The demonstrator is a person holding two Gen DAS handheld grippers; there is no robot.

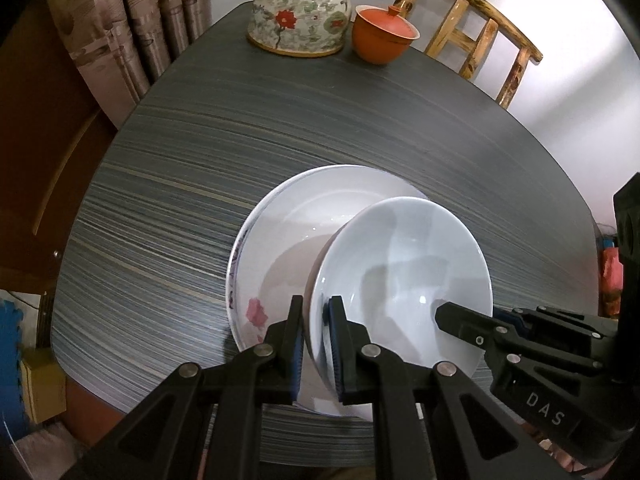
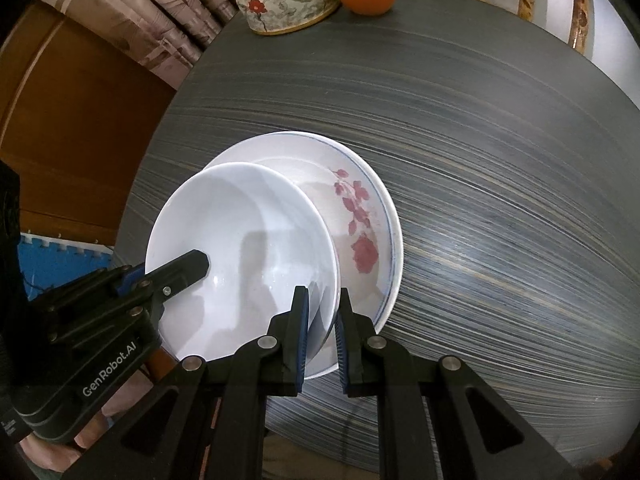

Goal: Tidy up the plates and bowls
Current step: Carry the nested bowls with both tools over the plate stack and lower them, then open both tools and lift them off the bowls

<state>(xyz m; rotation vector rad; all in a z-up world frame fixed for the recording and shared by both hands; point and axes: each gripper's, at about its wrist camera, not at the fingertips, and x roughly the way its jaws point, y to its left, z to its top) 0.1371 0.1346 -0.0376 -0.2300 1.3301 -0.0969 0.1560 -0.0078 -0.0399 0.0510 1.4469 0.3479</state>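
dark striped table (image 1: 168, 208) lies bare around the flowered bowl (image 1: 276, 248); both grippers (image 1: 316, 344) (image 2: 324, 336) clamp the white bowl's (image 1: 404, 264) opposite rims.

left gripper (image 1: 316, 344) pinched shut, pointing steeply down; right gripper (image 2: 323, 338) likewise

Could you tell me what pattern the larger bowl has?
Red flowers, thin blue rim line on the larger bowl; right wrist view.

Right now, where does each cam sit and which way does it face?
Left wrist: on the left gripper, looking steeply down its fingers at the white bowl it pinches; the right gripper enters from the right.
Right wrist: on the right gripper, same steep look; the left gripper enters from the left.
Shared: bowl, floral plate, table, teapot.
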